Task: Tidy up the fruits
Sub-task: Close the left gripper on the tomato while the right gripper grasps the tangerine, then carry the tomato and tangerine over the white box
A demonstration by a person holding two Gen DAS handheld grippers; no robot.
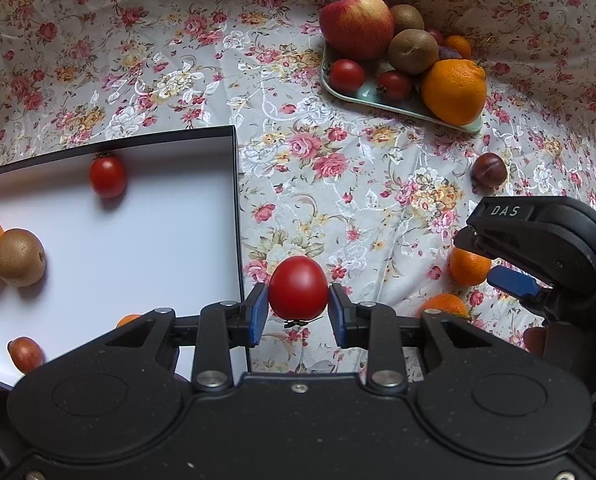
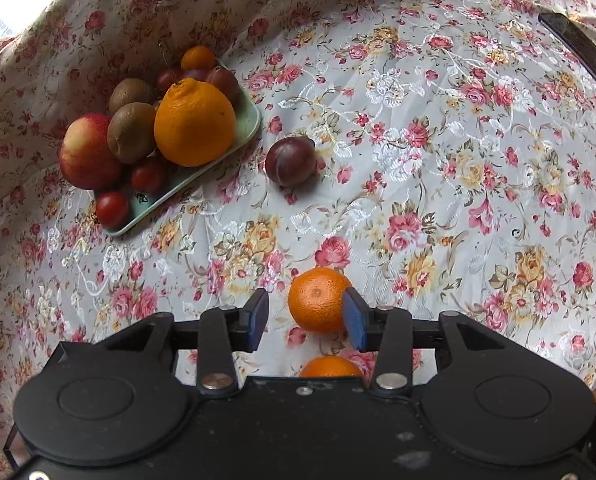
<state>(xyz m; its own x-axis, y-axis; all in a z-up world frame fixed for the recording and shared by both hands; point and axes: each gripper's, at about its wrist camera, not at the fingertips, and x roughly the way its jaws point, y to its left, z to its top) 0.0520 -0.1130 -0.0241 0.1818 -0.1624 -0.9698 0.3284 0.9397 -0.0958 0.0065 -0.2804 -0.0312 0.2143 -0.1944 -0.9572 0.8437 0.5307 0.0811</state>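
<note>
Your left gripper [image 1: 298,312] has its jaws clamped on a cherry tomato [image 1: 298,294], just right of the white box [image 1: 138,248] (likely its destination). Your right gripper [image 2: 306,320], jaws apart, straddles a mandarin [image 2: 318,300] on the worktop.

Soft daylight is filling both fisheye views.
White glare is blowing out the far top corners beyond each gripper; fruit ahead is casting faint shadows on the tablecloth [image 2: 438,184], whose edges are bending and slightly blurring.

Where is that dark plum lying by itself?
The plum lies alone on the floral cloth, just right of the green tray of fruit in the right wrist view.
</note>
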